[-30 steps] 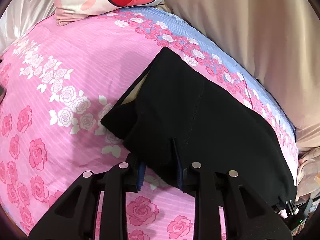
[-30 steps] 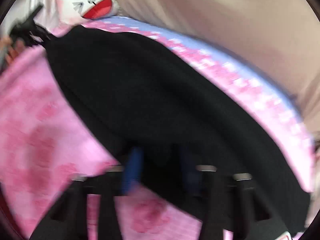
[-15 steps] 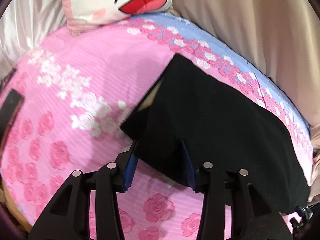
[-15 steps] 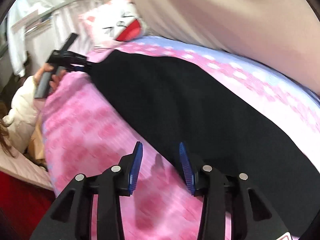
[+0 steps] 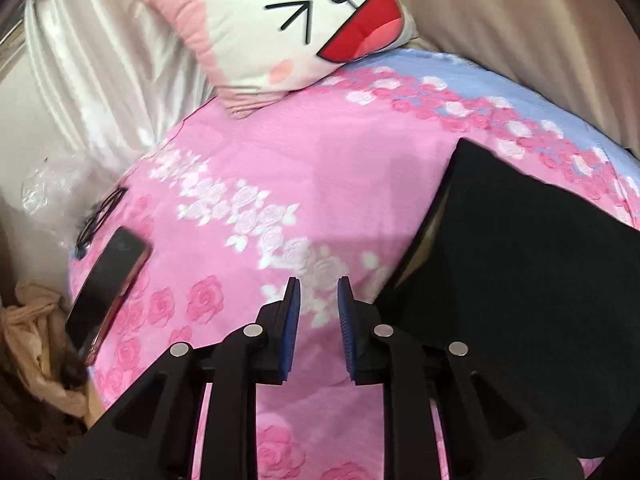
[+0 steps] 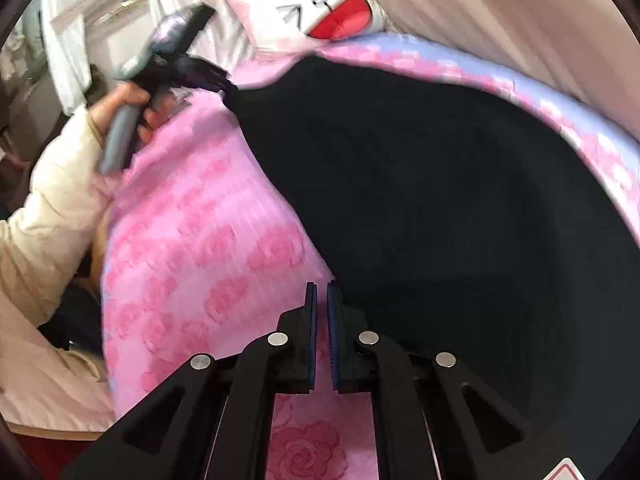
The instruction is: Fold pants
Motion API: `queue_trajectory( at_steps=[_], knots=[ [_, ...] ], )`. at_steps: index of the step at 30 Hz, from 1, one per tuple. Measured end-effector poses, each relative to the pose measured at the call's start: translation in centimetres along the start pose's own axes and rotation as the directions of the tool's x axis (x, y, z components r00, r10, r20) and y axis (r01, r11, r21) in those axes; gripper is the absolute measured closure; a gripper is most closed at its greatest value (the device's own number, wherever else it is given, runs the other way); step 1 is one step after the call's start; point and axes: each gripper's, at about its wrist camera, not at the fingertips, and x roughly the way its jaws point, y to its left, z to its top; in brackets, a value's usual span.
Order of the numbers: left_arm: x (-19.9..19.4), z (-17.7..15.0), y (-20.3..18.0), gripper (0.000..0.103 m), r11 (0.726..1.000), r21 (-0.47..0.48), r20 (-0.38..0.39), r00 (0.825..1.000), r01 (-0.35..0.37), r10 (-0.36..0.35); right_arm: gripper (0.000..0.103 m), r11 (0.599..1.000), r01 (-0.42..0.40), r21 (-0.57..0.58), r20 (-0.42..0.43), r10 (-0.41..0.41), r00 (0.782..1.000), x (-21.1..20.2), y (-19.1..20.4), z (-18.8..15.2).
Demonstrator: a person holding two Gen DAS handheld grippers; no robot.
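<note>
The black pants [image 5: 520, 288] lie flat on the pink rose bedspread [image 5: 280, 184], folded lengthwise. In the left wrist view they are to the right of my left gripper [image 5: 318, 284], which is open and empty over the bedspread, just left of the pants' near corner. In the right wrist view the pants [image 6: 440, 208] fill the right side. My right gripper [image 6: 321, 286] hangs empty at their near edge, its jaws almost together with a narrow gap. The left gripper [image 6: 222, 82] shows far off at the pants' other end, held by a hand.
A cat-face pillow [image 5: 292, 20] lies at the bed's head. A black phone [image 5: 106, 292] and glasses [image 5: 100, 216] lie near the bed's left edge. Beige curtain [image 5: 520, 32] runs behind the bed. The person's cream sleeve [image 6: 44, 224] is at the left.
My left gripper let go of the pants, opened and drew back to the left. My right gripper released the pants and its jaws narrowed to a small gap.
</note>
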Motion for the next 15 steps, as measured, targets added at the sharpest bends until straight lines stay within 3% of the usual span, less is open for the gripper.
queue_trajectory(
  at_steps=[1,3,5,7,8,10,11,13,15],
  knots=[
    [-0.8,-0.2,0.0,0.082,0.999,-0.004,0.003,0.999,0.052,-0.052,0.09,1.0,-0.018,0.013,0.017,0.018,1.0,-0.9,0.1,-0.2],
    [-3.1,-0.6,-0.6,0.079,0.995,0.019,0.03,0.995,0.099,-0.1,0.071,0.998,-0.056,0.042,0.087,0.052,0.995,-3.7,-0.2,-0.8],
    [-6.2,-1.0,-2.5,0.065,0.984,0.07,0.085,0.982,0.166,-0.171,0.066,0.995,-0.053,0.081,0.18,0.038,0.983,-7.1,-1.1,-1.7],
    [-8.1,-1.3,-5.1,0.034,0.968,0.115,0.11,0.966,0.222,-0.234,0.066,0.981,0.016,0.191,0.256,-0.065,0.964,-11.2,-3.9,-3.5],
    [-9.3,-1.6,-7.4,0.032,0.952,0.161,0.121,0.952,0.261,-0.282,0.066,0.968,0.063,0.241,0.265,-0.128,0.956,-12.4,-5.2,-4.3],
    [-10.3,-2.4,-11.3,0.032,0.92,0.226,0.104,0.931,0.32,-0.35,0.066,0.892,0.218,0.396,0.225,-0.324,0.919,-15.9,-9.6,-7.4],
    [-10.5,-3.0,-13.8,0.032,0.898,0.26,0.079,0.918,0.356,-0.387,0.066,0.83,0.29,0.476,0.179,-0.414,0.893,-17.5,-12.0,-9.3],
    [-10.8,-4.4,-18.0,0.032,0.861,0.318,0.035,0.903,0.397,-0.429,0.067,0.725,0.351,0.593,0.099,-0.499,0.861,-20.2,-16.0,-12.7],
    [-10.8,-6.1,-22.4,0.031,0.822,0.377,-0.016,0.891,0.426,-0.454,0.067,0.596,0.442,0.671,-0.011,-0.587,0.809,-22.8,-20.2,-16.5]
  ],
)
